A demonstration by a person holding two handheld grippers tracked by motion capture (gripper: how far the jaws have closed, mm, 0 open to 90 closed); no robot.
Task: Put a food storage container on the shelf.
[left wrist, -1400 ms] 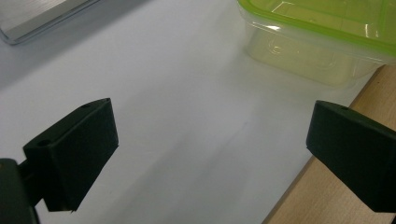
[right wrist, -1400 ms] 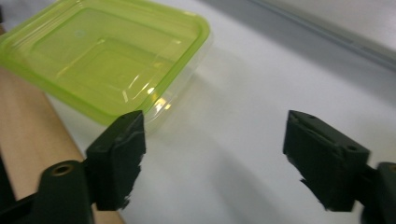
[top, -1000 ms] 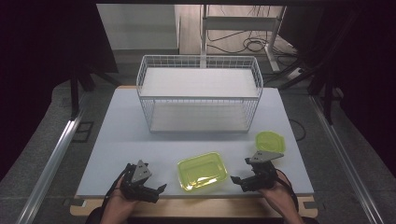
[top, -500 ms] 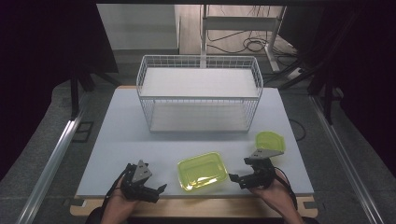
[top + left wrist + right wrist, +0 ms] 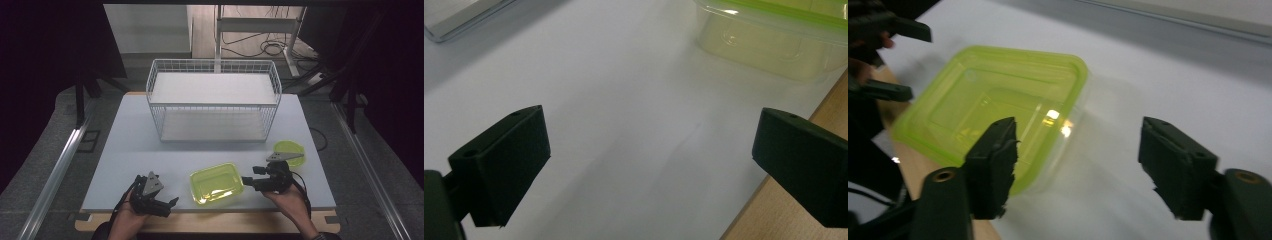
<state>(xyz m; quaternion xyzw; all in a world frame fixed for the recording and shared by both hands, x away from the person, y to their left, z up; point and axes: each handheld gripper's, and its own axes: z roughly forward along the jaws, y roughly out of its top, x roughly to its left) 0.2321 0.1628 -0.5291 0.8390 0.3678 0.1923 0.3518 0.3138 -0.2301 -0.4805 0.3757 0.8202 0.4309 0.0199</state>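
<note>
Right tongs (image 5: 248, 180) level, just closing partway around the green container's (image 5: 216, 182) rim corner, unpressed; left tongs (image 5: 167, 206) agape.

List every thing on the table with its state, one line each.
rectangular yellow-green container: lidded, flat on the table near its front edge, ungripped.
round yellow-green container: on the table, right of the basket, untouched.
wire basket: upright, nothing in it.
left gripper: open, holding nothing.
right gripper: open, jaws just been closing, at the rectangular container's right edge.
</note>
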